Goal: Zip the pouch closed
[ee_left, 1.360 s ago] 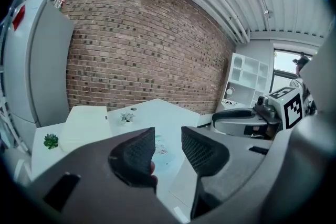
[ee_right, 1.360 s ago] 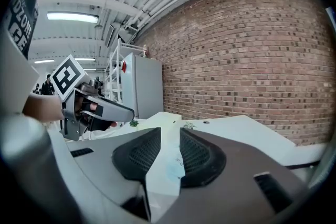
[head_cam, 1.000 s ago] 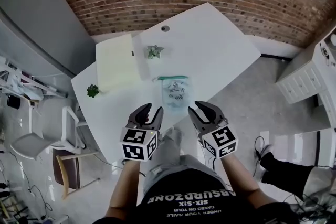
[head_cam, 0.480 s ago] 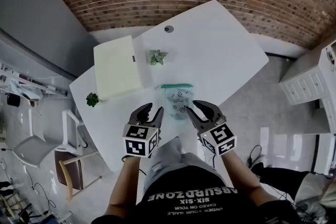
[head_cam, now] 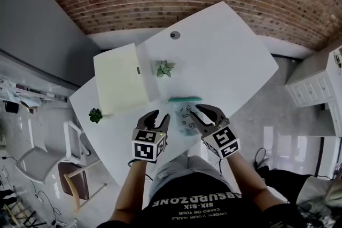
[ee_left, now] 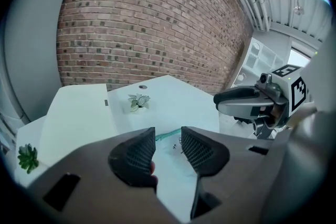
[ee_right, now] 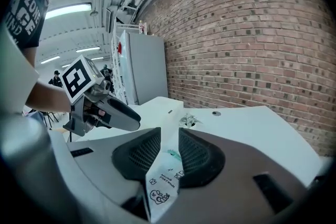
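Both grippers advanced to the pouch [head_cam: 184, 113], which lies flat near the desk's [head_cam: 224, 56] front edge. Right gripper [head_cam: 197, 115]: jaws slightly parted over the pouch's right side, not pinching. Left gripper [head_cam: 155, 118]: jaws parted, empty, just left of the pouch.

The pouch [head_cam: 186, 115] lies on the table [head_cam: 219, 61] (a plant [head_cam: 164, 68] behind it).

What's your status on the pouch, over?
Left gripper open, empty, beside pouch. Right gripper open, jaws straddling pouch, not clamped. Pouch flat on table, teal zipper untouched. Nothing in the way.
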Available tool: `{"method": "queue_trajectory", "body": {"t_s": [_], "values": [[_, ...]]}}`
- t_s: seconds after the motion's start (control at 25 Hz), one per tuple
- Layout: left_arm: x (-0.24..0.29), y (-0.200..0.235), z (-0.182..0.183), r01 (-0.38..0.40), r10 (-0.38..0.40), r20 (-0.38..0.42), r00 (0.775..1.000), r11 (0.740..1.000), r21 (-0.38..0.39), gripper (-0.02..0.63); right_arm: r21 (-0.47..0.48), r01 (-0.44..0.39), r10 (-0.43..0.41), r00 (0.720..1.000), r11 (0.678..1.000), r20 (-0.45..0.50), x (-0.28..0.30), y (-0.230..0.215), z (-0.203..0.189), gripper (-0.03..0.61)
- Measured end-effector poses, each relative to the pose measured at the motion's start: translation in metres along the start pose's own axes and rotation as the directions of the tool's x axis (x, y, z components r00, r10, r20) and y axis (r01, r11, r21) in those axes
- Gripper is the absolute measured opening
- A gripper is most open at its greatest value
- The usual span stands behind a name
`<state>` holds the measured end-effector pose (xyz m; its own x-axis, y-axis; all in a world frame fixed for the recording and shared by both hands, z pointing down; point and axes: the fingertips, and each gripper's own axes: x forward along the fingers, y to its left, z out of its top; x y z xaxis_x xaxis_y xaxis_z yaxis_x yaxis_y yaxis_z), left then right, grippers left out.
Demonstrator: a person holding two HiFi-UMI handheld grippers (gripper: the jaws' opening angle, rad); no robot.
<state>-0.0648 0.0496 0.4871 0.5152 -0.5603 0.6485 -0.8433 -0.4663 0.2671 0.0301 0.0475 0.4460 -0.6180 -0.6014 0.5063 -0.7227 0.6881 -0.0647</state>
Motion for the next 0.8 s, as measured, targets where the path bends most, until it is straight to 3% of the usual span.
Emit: {"method": "queue_trajectory", "body": {"t_s": [0.48, 0.8], "values": [[0.049, 0.024, -0.025, 0.052, -0.052, -0.094, 0.994, 0.999, 0.000, 0.138, -0.105, -0.044, 0.032, 0.993, 0.993, -0.112, 0.061, -0.016, -0.010, 0.100], [0.086, 0.034, -0.038, 0.021, -0.020, -0.174, 0.985, 1.000, 0.007, 0.138, -0.169, -0.155, 0.114, 0.967, 0.973, -0.228, 0.094, -0.030, -0.034, 0.101]]}}
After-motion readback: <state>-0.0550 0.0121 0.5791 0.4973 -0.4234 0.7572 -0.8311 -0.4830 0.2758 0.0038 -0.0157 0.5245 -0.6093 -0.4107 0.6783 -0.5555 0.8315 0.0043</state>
